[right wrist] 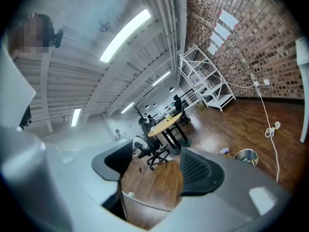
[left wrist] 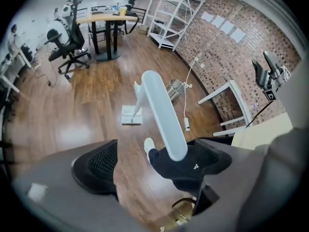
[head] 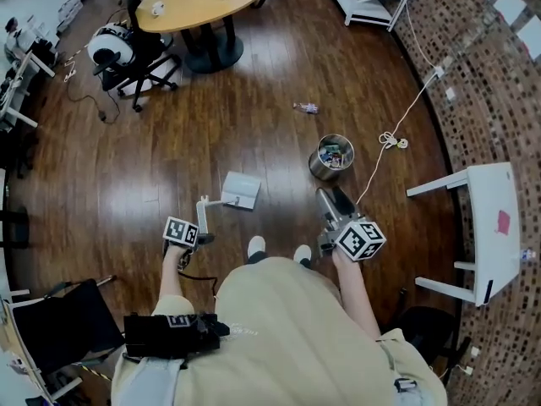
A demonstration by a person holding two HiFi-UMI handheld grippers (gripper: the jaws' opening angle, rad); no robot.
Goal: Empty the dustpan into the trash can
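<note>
The white dustpan (head: 239,189) rests on the wood floor with its long white handle (head: 203,213) standing up. In the left gripper view that handle (left wrist: 161,108) runs up between the jaws of my left gripper (left wrist: 154,166), which is open wide, with neither pad pressing on it. In the head view, my left gripper (head: 201,235) sits at the handle's top end. The metal trash can (head: 331,156) with rubbish inside stands right of the dustpan. My right gripper (head: 332,203) hovers near the can, pointing about level; its jaws (right wrist: 157,158) stand a little apart around nothing.
The person's white shoes (head: 256,246) are just behind the dustpan. A white cable (head: 390,138) trails past the can toward the brick wall. A white table (head: 490,227) stands at right; a small piece of litter (head: 306,106) lies beyond the can. Round table (head: 190,2) and office chair (head: 127,57) stand far left.
</note>
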